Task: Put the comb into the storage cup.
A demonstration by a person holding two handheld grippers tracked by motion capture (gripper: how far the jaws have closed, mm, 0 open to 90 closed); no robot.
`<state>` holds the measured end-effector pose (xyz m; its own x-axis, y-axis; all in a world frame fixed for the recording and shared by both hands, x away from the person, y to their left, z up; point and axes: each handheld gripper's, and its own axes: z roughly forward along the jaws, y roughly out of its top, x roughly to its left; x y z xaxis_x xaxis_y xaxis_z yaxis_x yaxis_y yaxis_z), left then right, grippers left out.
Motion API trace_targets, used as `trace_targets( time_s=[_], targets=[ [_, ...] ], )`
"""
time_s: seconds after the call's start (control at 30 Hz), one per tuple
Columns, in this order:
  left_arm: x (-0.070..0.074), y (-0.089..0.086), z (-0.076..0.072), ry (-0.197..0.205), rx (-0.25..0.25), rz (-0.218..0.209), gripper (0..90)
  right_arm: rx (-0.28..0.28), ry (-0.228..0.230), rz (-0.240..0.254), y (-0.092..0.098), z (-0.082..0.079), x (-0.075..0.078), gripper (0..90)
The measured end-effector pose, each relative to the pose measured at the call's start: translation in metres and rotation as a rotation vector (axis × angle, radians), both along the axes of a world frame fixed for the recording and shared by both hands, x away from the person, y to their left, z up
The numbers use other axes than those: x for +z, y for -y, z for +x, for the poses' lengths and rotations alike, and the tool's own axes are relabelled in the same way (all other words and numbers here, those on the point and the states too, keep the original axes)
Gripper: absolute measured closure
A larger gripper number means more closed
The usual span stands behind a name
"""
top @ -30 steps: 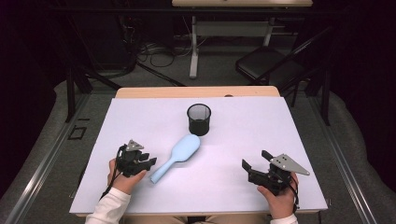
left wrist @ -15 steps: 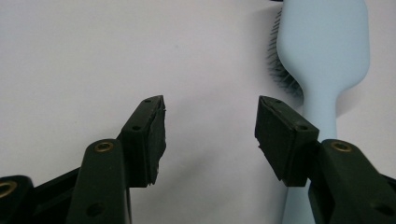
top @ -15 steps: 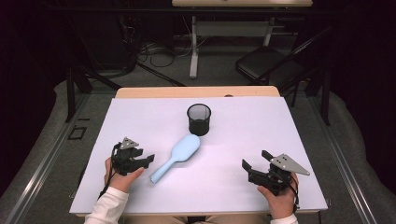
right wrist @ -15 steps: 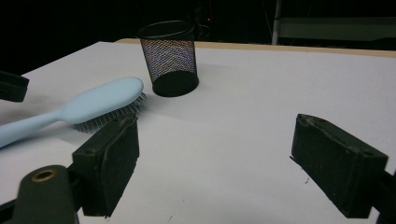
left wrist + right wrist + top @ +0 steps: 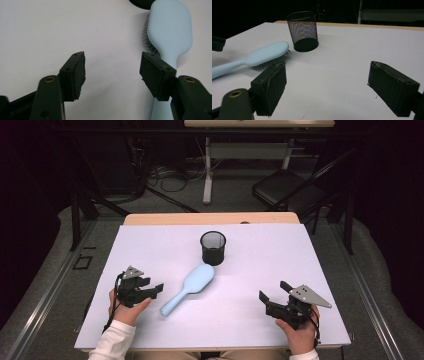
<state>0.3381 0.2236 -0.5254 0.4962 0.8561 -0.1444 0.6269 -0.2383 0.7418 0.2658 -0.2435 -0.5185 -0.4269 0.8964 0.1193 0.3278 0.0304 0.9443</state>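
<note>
We see a pale blue hairbrush [image 5: 189, 288] lying bristles down near the middle of the white desk [image 5: 260, 270]. Its long axis runs on a slant, with the handle toward our near left and the broad head toward the far right. Just past the head stands a black mesh cup [image 5: 213, 247], upright; its inside is too dark for us to tell what it holds. Our left tool [image 5: 150, 290] sits just beside the handle end, its jaws having just been opening, apart, with nothing between them. Our right tool [image 5: 272, 296] rests well apart at the near right, jaws spread and empty. Beyond the desk lie grey floor, cables and a dark chair [image 5: 285, 192].
</note>
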Motion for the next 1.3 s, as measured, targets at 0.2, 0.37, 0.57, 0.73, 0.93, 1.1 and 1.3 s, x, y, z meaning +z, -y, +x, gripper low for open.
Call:
trace_targets(
  time_s=[0.2,0.37,0.57,0.73,0.93,1.1,1.3],
  targets=[
    [0.004,0.003,0.000,0.004,-0.024,-0.031,23.9,0.002,-0.001,-0.003,0.000,0.000,0.000,14.7],
    [0.003,0.007,0.001,-0.004,-0.040,-0.052,15.7,0.002,0.002,-0.002,-0.001,0.000,0.000,14.6],
    [0.004,0.013,0.002,-0.009,-0.054,-0.061,9.4,0.000,-0.003,-0.001,0.000,0.000,-0.001,14.6],
    [0.005,0.015,0.004,-0.018,-0.061,-0.080,0.6,0.001,-0.005,0.000,0.000,0.001,-0.001,14.6],
    [0.007,0.017,0.005,-0.024,-0.076,-0.079,0.6,0.002,-0.004,-0.001,-0.001,0.001,-0.001,14.6],
    [0.010,0.018,0.005,-0.030,-0.094,-0.071,0.6,0.002,-0.001,0.001,-0.001,0.001,-0.002,14.6],
    [0.015,0.019,0.006,-0.025,-0.108,-0.043,0.6,0.001,-0.006,0.005,-0.001,0.001,-0.002,14.6]
  ],
)
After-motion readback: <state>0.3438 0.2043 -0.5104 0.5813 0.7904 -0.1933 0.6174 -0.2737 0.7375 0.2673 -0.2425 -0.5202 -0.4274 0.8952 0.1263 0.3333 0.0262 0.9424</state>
